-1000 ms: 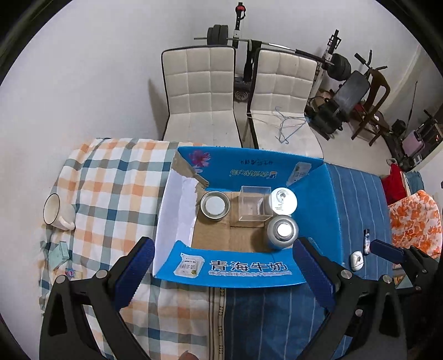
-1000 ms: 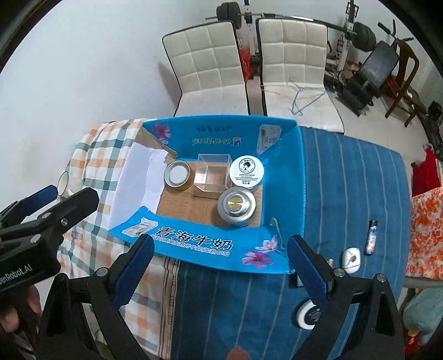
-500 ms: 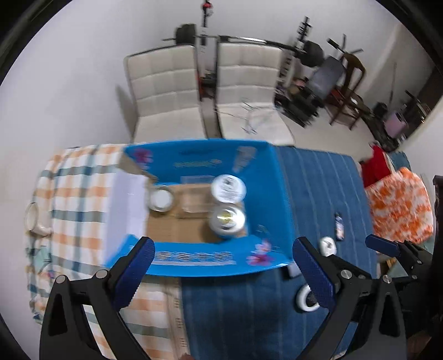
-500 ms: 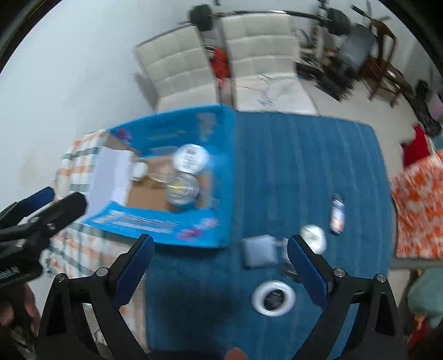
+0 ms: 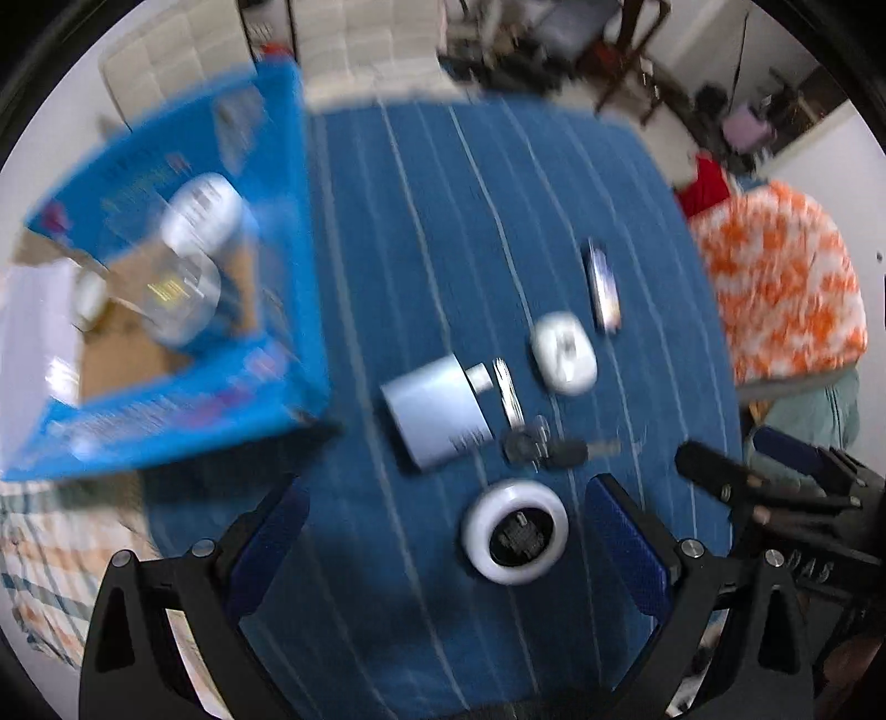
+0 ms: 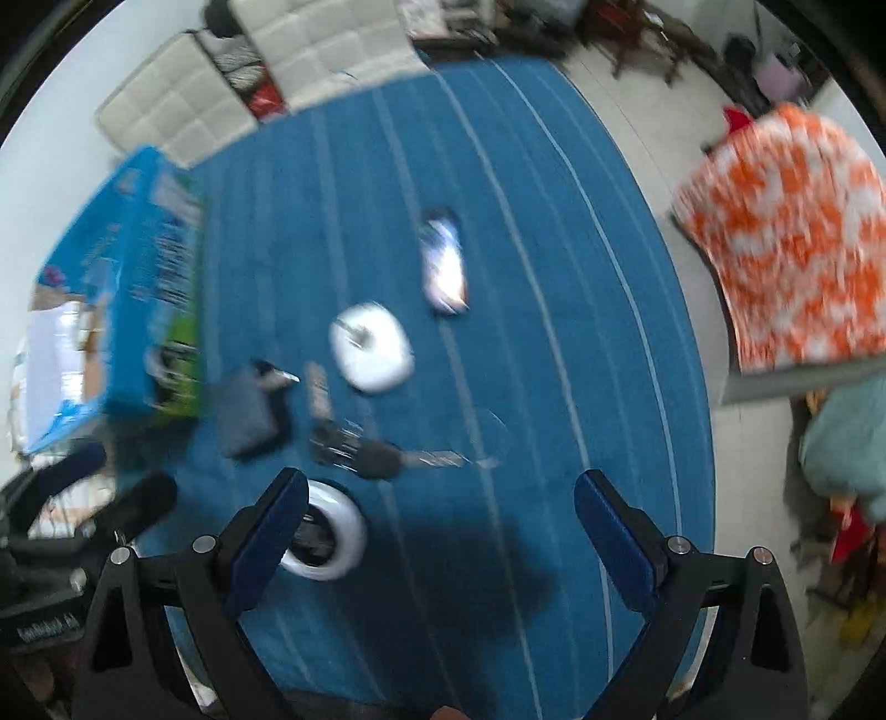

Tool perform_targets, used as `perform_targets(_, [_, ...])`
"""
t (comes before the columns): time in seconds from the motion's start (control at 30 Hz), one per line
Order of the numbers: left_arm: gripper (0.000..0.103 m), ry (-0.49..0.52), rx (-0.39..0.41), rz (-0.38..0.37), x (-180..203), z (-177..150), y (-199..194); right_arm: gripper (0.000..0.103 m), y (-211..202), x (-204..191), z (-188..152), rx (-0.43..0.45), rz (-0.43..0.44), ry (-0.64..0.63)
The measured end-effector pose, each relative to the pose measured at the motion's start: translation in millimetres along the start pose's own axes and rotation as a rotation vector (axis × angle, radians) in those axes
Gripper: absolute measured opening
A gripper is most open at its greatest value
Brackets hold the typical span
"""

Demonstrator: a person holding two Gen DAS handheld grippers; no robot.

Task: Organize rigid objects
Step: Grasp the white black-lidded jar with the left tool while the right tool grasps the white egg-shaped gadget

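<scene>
Loose items lie on the blue striped cloth [image 5: 443, 221]: a flat silver flask [image 5: 437, 410], a white earbud case [image 5: 563, 360], a lighter [image 5: 601, 282], keys [image 5: 545, 448] and a white tape roll [image 5: 515, 531]. The blue cardboard box [image 5: 166, 410] holds silver tins [image 5: 183, 299] at the left. My left gripper [image 5: 446, 545] hangs open above the tape roll. My right gripper [image 6: 440, 531] is open too, with the tape roll [image 6: 326, 540] beside its left finger and the earbud case [image 6: 372, 349], lighter [image 6: 443, 266], keys [image 6: 376, 454] and flask [image 6: 243, 415] ahead. Both views are motion-blurred.
An orange-and-white patterned fabric [image 5: 775, 277] lies past the table's right edge. White padded chairs [image 6: 310, 50] stand behind the table. A checked cloth [image 5: 44, 554] covers the table's left part. The right gripper's arm [image 5: 775, 498] shows at the right of the left wrist view.
Both grippers have swung right and down, away from the blue box, toward the loose items on the blue cloth. Both stay open and empty.
</scene>
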State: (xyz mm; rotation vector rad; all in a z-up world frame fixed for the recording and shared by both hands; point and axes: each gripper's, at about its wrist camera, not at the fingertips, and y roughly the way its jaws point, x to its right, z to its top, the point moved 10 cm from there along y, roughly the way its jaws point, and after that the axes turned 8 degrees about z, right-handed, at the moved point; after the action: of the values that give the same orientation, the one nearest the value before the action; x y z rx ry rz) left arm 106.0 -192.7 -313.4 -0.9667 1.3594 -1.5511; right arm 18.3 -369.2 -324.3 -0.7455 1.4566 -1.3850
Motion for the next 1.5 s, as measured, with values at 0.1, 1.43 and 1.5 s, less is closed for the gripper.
perform_targets(0.1, [0.102,0.012,-0.055,-0.018,13,-14,22,0.099,23,32,-26,-0.039,-0.023,0.061])
perform_targets(1.43, [0.075,-0.024,-0.171,0.035,1,-25,101,0.048,104,-8,50,-0.090,-0.028,-0.108])
perform_targets(1.5, [0.075,-0.018,-0.167,0.040,3,-24,99,0.048,100,8,36,-0.110,-0.042,-0.082])
